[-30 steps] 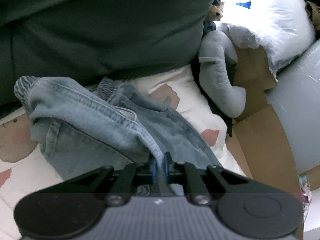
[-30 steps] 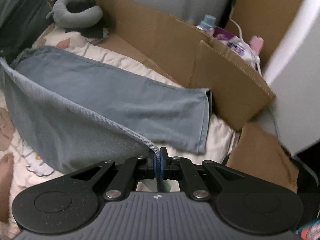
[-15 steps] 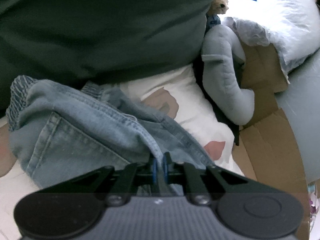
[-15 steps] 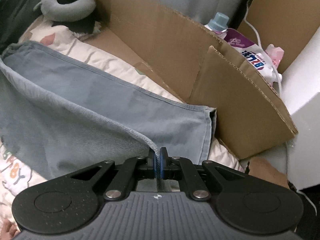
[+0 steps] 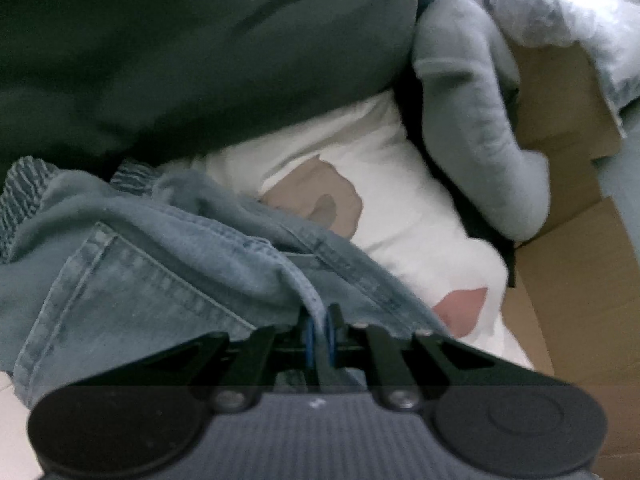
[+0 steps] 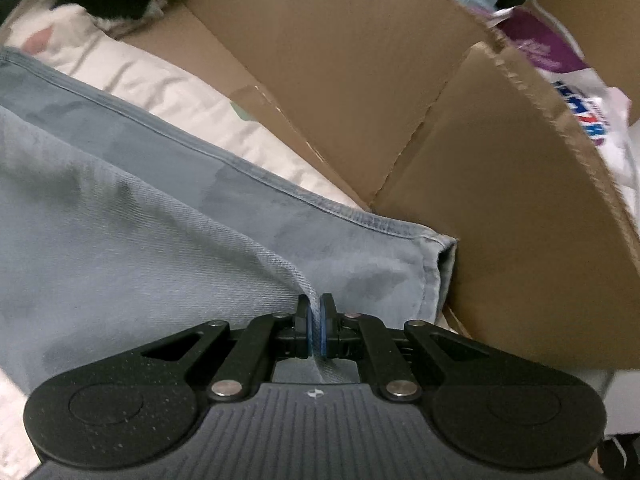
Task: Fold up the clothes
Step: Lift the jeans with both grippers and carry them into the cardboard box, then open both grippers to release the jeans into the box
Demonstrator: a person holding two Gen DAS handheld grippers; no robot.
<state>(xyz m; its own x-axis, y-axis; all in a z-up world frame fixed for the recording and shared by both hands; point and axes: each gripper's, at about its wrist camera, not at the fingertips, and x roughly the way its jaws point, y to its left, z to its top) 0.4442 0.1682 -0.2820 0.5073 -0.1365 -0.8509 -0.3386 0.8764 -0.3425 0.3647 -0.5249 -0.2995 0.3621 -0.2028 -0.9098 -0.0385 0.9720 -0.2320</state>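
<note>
Denim fills both my views: the jeans (image 5: pixel 160 280) lie spread on a white patterned bedsheet (image 5: pixel 400 200), and I have them pinched at two places. My left gripper (image 5: pixel 319 320) is clamped on a stitched fold near the waistband and back pocket, its jaws nearly together with cloth between them. My right gripper (image 6: pixel 316 320) is closed tight on the edge of a trouser leg (image 6: pixel 160 220), close to the hem, which lies against a cardboard box (image 6: pixel 440 160). Beyond my left gripper I see a dark green cushion (image 5: pixel 200 60) and a grey neck pillow (image 5: pixel 480 140) by the sheet.
</note>
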